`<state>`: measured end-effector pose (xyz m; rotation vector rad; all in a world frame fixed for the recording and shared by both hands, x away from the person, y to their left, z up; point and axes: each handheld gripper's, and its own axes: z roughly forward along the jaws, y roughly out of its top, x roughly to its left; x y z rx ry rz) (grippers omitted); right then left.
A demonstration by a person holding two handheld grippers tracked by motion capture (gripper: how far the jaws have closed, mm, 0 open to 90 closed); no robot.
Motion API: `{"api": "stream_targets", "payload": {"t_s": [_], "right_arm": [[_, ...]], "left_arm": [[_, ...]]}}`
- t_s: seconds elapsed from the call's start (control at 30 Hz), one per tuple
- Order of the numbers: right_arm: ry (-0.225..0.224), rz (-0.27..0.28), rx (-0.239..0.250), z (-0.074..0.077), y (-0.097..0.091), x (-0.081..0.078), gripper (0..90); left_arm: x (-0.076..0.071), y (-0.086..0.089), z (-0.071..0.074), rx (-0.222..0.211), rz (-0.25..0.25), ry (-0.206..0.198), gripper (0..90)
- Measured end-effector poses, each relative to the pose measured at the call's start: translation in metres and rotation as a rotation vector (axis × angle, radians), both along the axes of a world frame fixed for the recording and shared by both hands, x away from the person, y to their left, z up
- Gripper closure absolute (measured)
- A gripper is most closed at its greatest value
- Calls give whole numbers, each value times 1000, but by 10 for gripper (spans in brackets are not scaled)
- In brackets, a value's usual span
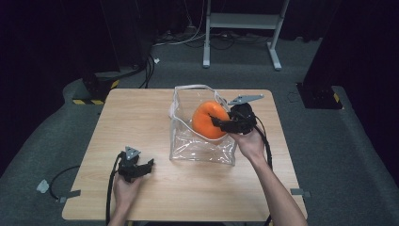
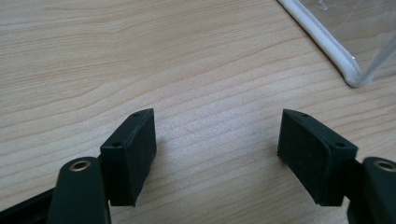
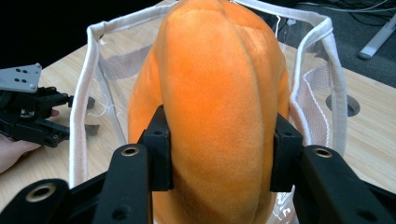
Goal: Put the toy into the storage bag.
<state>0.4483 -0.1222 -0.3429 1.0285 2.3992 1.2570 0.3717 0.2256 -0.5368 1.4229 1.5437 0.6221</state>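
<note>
Right claw point(image 3: 219, 154): its 2 black jaws press on both flanks of the orange plush pumpkin point(image 3: 215, 107), holding it over the mouth of the clear bag point(image 3: 327, 70).
Pumpkin: soft, fuzzy fabric with rounded ribs and stitched seams; the high view shows it at the bag's open top, partly inside.
Bag: see-through plastic, boxy, edged in white woven trim; the high view shows it standing near the middle of the wooden table point(image 1: 141, 117).
Left claw point(image 2: 217, 149): jaws spread wide with nothing between them, resting low over bare wood grain, just short of the bag's white-trimmed corner.
High view adds: the left claw sits well apart from the bag, near the table's front-left.
Right gripper view adds: mesh patches on the bag's walls.
</note>
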Motion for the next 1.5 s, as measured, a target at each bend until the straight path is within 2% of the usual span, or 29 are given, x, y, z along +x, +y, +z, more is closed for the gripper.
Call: {"api": "stream_targets", "payload": {"t_s": [0.57,1.23,1.37,1.5], "right_arm": [[39,-17,-11,-9,-3,3,448],[35,-31,-35,-13,-5,4,341],[30,-35,-44,-13,-6,3,347],[32,-35,-21,-12,-11,2,392]], "left_arm": [[0,0,0,0,2,-1,279],[0,0,0,4,-2,-1,279],[0,0,0,3,-2,-2,279],[0,0,0,3,-1,-2,279]]}}
